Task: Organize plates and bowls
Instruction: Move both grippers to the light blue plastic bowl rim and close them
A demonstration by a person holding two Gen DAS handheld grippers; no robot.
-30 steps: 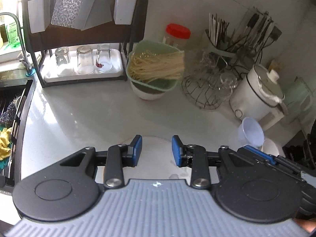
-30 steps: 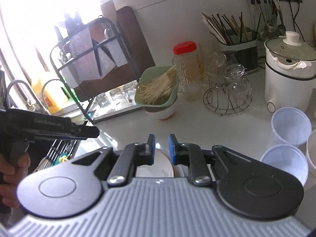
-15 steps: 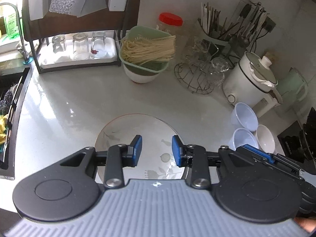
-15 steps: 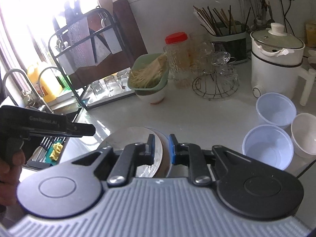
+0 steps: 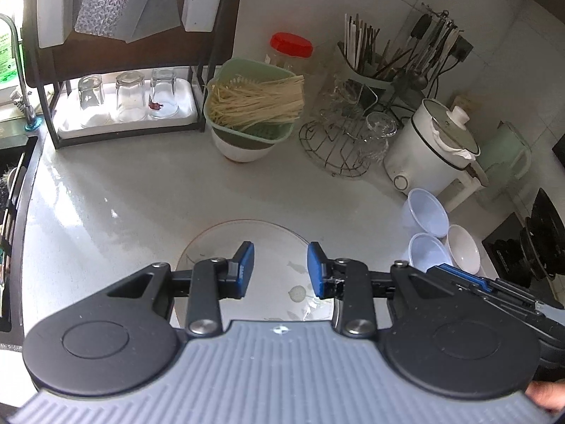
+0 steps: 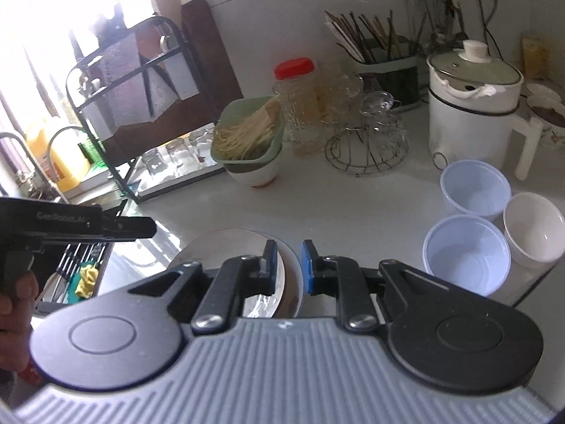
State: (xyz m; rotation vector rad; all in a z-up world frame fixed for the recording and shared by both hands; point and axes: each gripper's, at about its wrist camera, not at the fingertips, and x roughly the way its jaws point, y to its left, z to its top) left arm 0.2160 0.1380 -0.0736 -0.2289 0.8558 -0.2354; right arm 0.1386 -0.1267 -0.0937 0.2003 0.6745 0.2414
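A round, pale plate [image 5: 212, 247] with small fish marks lies flat on the white counter [image 5: 123, 194]. My left gripper [image 5: 280, 269] hovers over it, open, with nothing between its blue pads. My right gripper [image 6: 287, 265] is shut with a narrow gap, holding nothing, above the right rim of the plate [image 6: 226, 247]. Two translucent plastic bowls [image 6: 466, 251] [image 6: 475, 185] and a white bowl [image 6: 533, 226] stand to the right of the plate. The same bowls [image 5: 429, 213] appear at the right in the left wrist view. A hand [image 6: 17, 300] holds the left gripper at the left edge.
At the back stand a dark rack with upturned glasses [image 5: 127, 99], a green colander of noodles on a white bowl [image 5: 254, 106], a wire stand with glass cups [image 5: 339, 141] and a white electric pot [image 5: 430, 145]. The sink [image 5: 10, 212] is left, a stove [image 5: 543, 243] right.
Both views have drawn back from the counter, so more of the plate shows under the grippers and the bowls came into view at the right. Neither gripper's jaws changed.
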